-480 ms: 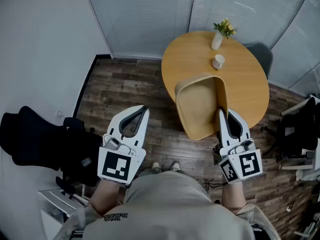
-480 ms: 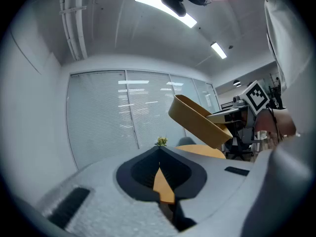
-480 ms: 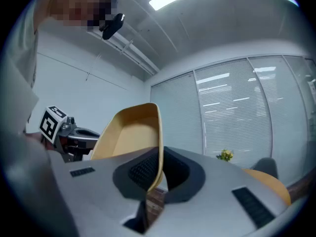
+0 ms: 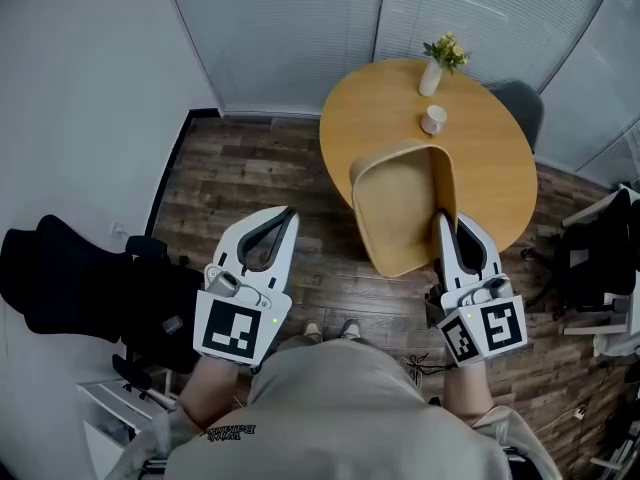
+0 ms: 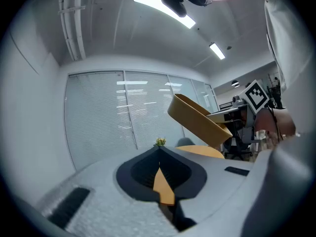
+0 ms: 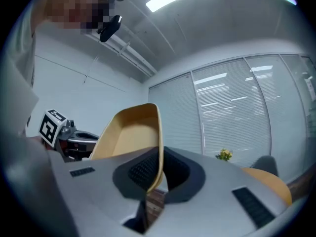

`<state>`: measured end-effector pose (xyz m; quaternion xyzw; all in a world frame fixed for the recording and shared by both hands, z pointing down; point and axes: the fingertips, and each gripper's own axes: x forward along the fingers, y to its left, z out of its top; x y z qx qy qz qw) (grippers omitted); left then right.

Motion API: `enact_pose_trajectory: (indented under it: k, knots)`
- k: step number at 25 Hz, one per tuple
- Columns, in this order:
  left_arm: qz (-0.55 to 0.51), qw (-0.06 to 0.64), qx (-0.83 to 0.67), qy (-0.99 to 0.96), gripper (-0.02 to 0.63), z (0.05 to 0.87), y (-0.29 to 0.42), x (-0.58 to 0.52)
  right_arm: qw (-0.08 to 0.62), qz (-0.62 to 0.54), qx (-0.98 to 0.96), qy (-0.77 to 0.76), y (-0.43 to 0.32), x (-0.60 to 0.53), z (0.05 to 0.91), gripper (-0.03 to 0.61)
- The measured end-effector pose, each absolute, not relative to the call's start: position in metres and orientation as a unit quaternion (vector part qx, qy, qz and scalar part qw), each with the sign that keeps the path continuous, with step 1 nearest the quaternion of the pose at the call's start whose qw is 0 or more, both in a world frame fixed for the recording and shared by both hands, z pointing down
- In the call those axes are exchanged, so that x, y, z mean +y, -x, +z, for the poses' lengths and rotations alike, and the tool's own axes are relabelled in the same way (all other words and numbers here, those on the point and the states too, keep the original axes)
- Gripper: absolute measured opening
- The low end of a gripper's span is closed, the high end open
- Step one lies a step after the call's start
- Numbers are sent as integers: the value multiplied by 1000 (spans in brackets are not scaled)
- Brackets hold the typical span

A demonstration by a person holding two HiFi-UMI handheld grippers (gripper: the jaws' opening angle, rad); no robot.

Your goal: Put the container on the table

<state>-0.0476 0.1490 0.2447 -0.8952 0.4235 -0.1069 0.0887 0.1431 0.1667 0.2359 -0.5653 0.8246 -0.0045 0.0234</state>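
A tan, shallow container (image 4: 400, 208) hangs tilted over the wooden floor, overlapping the near edge of the round wooden table (image 4: 490, 168). My right gripper (image 4: 441, 220) is shut on the container's right rim; in the right gripper view the rim (image 6: 159, 132) runs down between the jaws of that gripper (image 6: 157, 154). My left gripper (image 4: 286, 214) is to the left of the container, apart from it, shut and holding nothing. In the left gripper view the left gripper (image 5: 159, 149) has its tips together, with the container (image 5: 197, 120) up to the right.
On the table stand a white vase with yellow flowers (image 4: 433, 72) and a small white cup (image 4: 433, 120). A grey chair (image 4: 522, 108) is behind the table. A black office chair (image 4: 80, 278) is at the left, and desks with clutter (image 4: 600, 258) at the right.
Almost nothing: both grippers and the held container keep their places, and the view has shifted only slightly.
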Motion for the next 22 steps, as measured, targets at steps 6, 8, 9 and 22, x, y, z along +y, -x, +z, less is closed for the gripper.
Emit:
enact_pose_trajectory:
  k: [6,8,9,22]
  knots:
    - [-108,85,422,896,21,248,46,151,29,-11,828,559,-139,171,235,32]
    - [-109,84,422,896,21,249,44,151,31,-15,830,556,-141,170,235,32]
    - [-110,84,423,896,21,249,43,151,31,-15,831,556,-141,170,234,32]
    - [-104,64,421,899,21,252,32,162,35,-19,832,553,-154,179,239,32]
